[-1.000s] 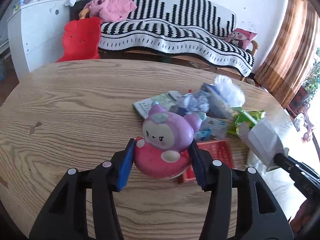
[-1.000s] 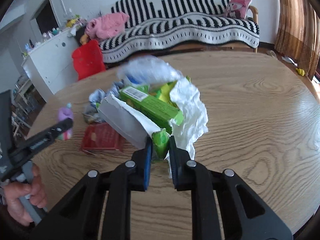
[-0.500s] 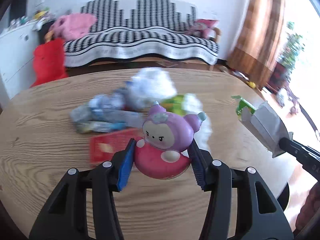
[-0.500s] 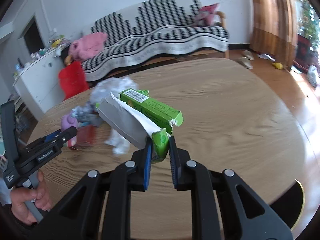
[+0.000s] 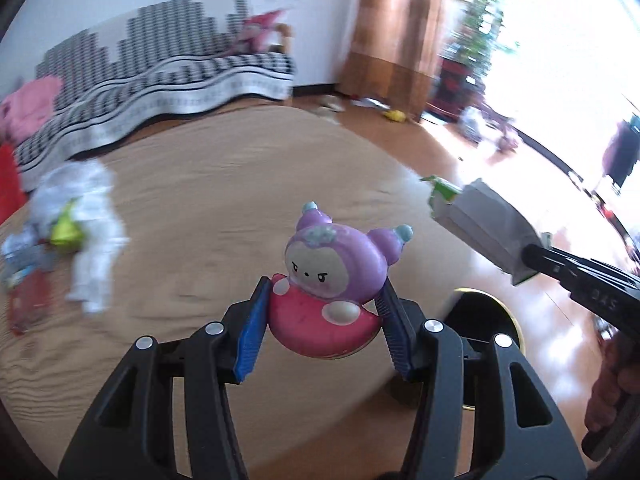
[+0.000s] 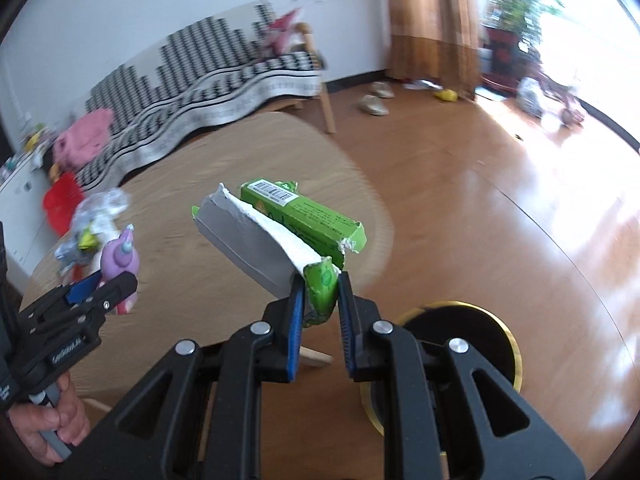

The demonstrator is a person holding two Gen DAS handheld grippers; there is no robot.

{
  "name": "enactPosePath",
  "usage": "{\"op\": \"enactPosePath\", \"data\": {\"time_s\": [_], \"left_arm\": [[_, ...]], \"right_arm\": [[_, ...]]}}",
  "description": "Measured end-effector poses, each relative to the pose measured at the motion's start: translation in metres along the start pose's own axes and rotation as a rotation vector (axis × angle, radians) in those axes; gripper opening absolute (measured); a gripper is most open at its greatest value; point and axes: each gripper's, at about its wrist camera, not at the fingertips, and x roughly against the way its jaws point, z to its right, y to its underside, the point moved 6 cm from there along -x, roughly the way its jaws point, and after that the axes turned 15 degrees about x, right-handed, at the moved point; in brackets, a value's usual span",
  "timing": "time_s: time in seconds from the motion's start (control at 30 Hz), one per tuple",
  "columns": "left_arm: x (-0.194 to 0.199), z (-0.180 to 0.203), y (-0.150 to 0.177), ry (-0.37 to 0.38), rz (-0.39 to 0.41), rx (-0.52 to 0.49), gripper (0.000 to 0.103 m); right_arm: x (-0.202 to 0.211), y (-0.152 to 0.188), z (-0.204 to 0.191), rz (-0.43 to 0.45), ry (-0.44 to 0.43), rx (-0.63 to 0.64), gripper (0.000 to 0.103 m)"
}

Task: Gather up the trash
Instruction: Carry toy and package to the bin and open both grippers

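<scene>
Carrying both loads off the counter (image 5: 240,184) toward the black, gold-rimmed bin (image 6: 472,340) on the floor goes best kept level, clearing the counter's rim first; open floor lies beyond. The right gripper (image 6: 319,300) has its jaws nearly closed on the torn green carton (image 6: 304,216). The left gripper (image 5: 320,320), jaws half-spread, clamps the pink-and-purple toy (image 5: 332,276).

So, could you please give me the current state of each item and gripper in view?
Left gripper: shut on the purple and pink toy.
Purple and pink toy: held upright, clear of the table.
Right gripper: shut on the green carton.
Green carton: torn open, flattened, held in the air.
Black bin: on the floor below, gold-rimmed.
Leftover trash pile: lying on the round table.
</scene>
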Motion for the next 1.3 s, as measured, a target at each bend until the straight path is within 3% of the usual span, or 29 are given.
{"op": "enactPosePath", "data": {"time_s": [0.27,0.4,0.5,0.6,0.9,0.97,1.0,1.03,1.3], "left_arm": [[-0.035,0.091,0.055,0.09,-0.094,-0.139,0.051],[-0.049,0.117,0.074,0.117,-0.137,-0.17,0.051],[-0.057,0.129,0.082,0.121,-0.156,-0.191,0.051],[-0.064,0.135,0.087,0.124,-0.173,-0.201,0.051],[-0.076,0.143,0.092,0.124,-0.206,-0.203,0.051],[-0.079,0.144,0.094,0.122,-0.214,-0.205,0.051],[-0.08,0.146,0.095,0.121,-0.218,-0.205,0.051],[-0.081,0.146,0.097,0.12,-0.224,-0.204,0.051],[-0.097,0.153,0.114,0.133,-0.3,-0.207,0.052]], "right_arm": [[-0.005,0.064,0.092,-0.115,0.078,-0.122,0.017],[-0.033,0.103,0.115,-0.271,0.089,-0.161,0.017],[-0.058,0.128,0.119,-0.4,0.086,-0.166,0.017],[-0.077,0.148,0.117,-0.471,0.065,-0.166,0.017],[-0.093,0.153,0.107,-0.522,0.021,-0.144,0.018],[-0.093,0.153,0.109,-0.529,0.035,-0.147,0.036],[-0.091,0.151,0.11,-0.519,0.038,-0.149,0.057],[-0.089,0.149,0.113,-0.509,0.047,-0.15,0.066],[-0.073,0.145,0.137,-0.469,0.086,-0.236,0.066]]}}
